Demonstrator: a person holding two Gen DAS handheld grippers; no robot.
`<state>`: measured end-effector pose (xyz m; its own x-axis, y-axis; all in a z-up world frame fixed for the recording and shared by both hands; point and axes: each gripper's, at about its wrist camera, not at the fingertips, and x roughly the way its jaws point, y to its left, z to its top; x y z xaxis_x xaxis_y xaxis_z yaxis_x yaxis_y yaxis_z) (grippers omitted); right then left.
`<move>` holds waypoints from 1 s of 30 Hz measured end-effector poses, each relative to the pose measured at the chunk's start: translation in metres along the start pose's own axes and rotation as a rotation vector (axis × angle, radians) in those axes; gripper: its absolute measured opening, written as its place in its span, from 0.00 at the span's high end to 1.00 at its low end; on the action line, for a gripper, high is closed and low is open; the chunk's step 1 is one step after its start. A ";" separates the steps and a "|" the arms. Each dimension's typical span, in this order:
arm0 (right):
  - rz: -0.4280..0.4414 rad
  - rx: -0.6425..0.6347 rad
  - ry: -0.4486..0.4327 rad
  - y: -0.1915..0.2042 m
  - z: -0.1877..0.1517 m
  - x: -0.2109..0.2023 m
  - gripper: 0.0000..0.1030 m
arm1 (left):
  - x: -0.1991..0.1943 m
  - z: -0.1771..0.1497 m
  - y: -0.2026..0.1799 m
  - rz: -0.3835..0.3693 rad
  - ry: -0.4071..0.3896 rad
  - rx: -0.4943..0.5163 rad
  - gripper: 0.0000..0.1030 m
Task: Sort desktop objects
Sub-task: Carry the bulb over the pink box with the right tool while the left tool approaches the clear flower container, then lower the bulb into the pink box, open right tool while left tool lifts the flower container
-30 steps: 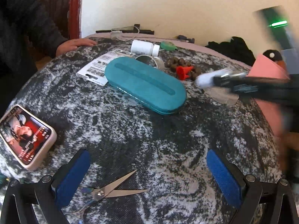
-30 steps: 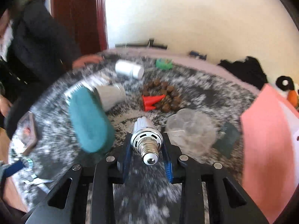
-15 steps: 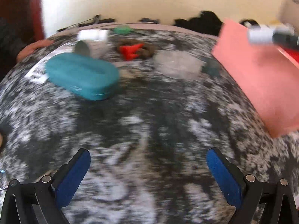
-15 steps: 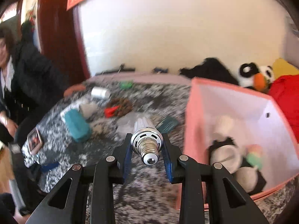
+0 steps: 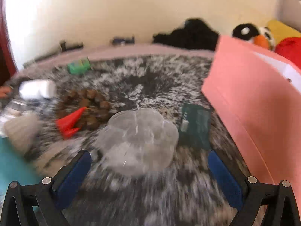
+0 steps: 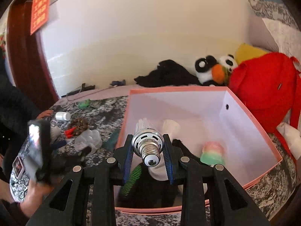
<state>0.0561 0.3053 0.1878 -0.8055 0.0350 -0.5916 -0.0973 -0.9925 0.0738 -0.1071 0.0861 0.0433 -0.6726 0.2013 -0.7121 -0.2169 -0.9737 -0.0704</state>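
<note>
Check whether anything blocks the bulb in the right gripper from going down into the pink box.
Nothing visible blocks it. The right gripper holds the bulb over the open, lidless pink box. Below lie a white object, a pastel toy and something dark, so the bulb would land among them.

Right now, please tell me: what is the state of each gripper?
Left gripper: open, holding nothing; the clear plastic container lies ahead of it.
Right gripper: closed on the light bulb, above the pink box.
</note>
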 end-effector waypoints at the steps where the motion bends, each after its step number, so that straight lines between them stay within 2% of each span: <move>1: -0.004 0.003 0.004 -0.003 0.000 0.001 0.69 | 0.013 0.006 0.000 0.011 0.026 -0.011 0.01; 3: -0.001 0.007 0.008 -0.007 0.000 0.003 0.69 | 0.037 0.012 0.002 0.036 0.078 -0.029 0.01; 10: 0.047 0.045 0.005 -0.010 0.003 0.004 0.69 | 0.045 0.002 -0.018 0.146 0.034 0.065 0.00; 15: 0.078 0.045 0.013 -0.001 0.002 0.006 0.69 | 0.042 -0.007 -0.038 0.165 0.034 0.161 0.00; 18: 0.092 0.059 0.020 0.001 0.001 0.007 0.69 | 0.040 -0.007 -0.039 0.104 0.033 0.153 0.00; 23: 0.122 0.089 0.032 0.001 0.000 0.011 0.69 | 0.054 0.009 -0.019 0.013 0.063 0.011 0.00; 27: 0.121 0.083 0.038 0.004 -0.001 0.014 0.69 | 0.069 0.011 -0.021 0.005 0.101 -0.001 0.00; 30: 0.125 0.077 0.045 0.008 -0.002 0.018 0.69 | 0.075 0.017 -0.016 -0.020 0.101 -0.069 0.00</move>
<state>0.0422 0.2983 0.1767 -0.7873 -0.0958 -0.6091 -0.0434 -0.9768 0.2097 -0.1661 0.1187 0.0025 -0.5933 0.2126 -0.7764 -0.1779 -0.9753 -0.1311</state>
